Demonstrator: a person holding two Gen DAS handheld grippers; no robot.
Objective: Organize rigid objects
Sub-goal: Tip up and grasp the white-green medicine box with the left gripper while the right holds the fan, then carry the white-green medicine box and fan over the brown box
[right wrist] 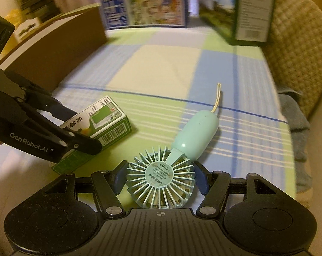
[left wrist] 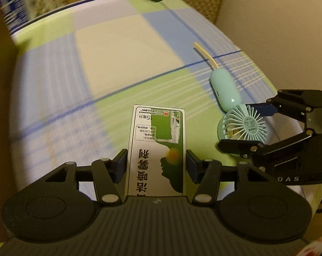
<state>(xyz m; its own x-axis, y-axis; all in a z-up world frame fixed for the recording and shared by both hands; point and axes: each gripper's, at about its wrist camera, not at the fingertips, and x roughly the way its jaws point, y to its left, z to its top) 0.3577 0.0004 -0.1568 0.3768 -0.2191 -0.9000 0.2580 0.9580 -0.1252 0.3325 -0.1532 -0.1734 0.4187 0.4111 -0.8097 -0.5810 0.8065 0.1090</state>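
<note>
Checked cloth (left wrist: 122, 49) covers table; blurred cartons (right wrist: 144, 2) behind, perhaps printed.

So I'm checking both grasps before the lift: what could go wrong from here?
The right gripper clamps only the round head of the mint handheld fan; its long handle sticks out forward, so the fan might pivot or slip. The left gripper holds the green-and-white medicine box by its near end, so the far end may sag. The two grippers sit close together, so they could bump when lifting.
</note>
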